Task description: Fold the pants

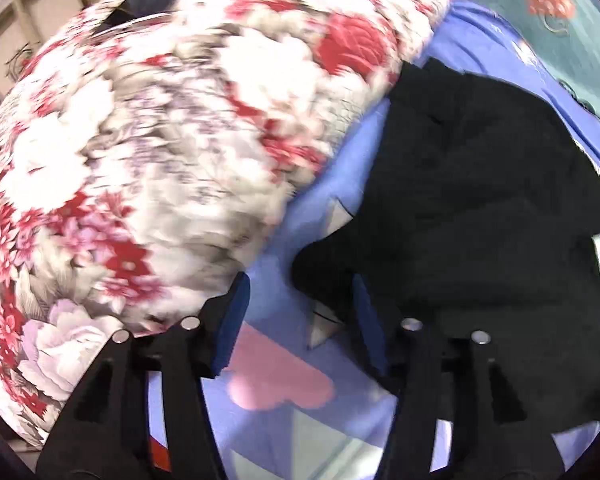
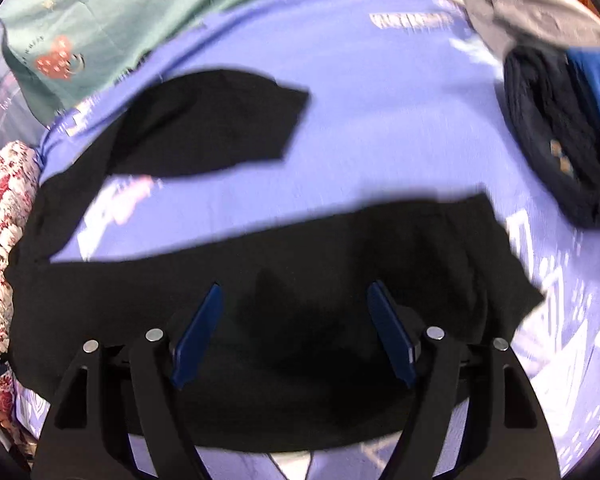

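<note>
Black pants (image 2: 300, 276) lie spread on a blue patterned bedsheet (image 2: 380, 112), one leg stretched across the near side and the other leg (image 2: 220, 120) angled farther back. My right gripper (image 2: 296, 332) is open above the near leg, its blue pads apart with nothing between them. In the left wrist view the pants (image 1: 480, 200) fill the right side. My left gripper (image 1: 300, 320) is open over the sheet (image 1: 268, 288) at the pants' left edge, its right finger (image 1: 366, 320) against the black cloth.
A bulky red-and-white floral quilt (image 1: 160, 140) rises close on the left. A teal pillowcase (image 2: 112, 28) lies at the back. A dark navy garment (image 2: 556, 140) and grey cloth (image 2: 532, 4) sit at the right of the bed.
</note>
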The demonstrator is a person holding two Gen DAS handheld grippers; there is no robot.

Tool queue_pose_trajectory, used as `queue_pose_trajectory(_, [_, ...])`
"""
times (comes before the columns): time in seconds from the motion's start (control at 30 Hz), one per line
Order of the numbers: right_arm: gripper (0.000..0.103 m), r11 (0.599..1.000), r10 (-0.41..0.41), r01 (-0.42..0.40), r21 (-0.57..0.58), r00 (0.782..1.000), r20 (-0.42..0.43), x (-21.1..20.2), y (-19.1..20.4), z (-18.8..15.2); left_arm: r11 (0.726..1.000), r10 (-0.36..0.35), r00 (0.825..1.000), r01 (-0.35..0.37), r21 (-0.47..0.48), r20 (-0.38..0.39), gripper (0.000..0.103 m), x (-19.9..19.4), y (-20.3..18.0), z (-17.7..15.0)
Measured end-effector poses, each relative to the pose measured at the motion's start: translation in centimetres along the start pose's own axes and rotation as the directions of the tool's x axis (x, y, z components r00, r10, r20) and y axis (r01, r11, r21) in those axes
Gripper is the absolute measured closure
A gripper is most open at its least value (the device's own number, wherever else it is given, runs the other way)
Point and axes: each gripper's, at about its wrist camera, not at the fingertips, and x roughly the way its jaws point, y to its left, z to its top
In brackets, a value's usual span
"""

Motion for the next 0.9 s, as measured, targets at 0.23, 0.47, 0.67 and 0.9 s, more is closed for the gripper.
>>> queue_pose_trajectory(0.23, [0.027,0.989,0.120,-0.127,0.080,0.989,0.091,1.5,0.7,8.9,0.990,-0.128,0.978,0.115,0.086,0.166,0.022,-3.3,-3.6,1.0])
queue_pose_trajectory(0.47, [0.021,0.939,0.281,-0.284,0.194,0.959,0.046,5.9,5.4,15.7,0.949,-0.267,0.951,0.230,0.216,0.157,0.013,-1.7,-11.4,1.8])
queue_pose_trajectory(0.67, [0.021,0.888,0.357,-0.326,0.325,0.933,-0.039,11.0,7.8,17.7,0.945,-0.256,0.964,0.233,0.232,0.076,0.013,2.0,-13.7,1.9])
queue_pose_trajectory(0.9, [0.040,0.848,0.353,-0.267,0.458,0.929,-0.113,16.0,8.5,20.2,0.958,-0.232,0.972,0.221,0.183,0.038,0.014,4.3,-12.0,1.7])
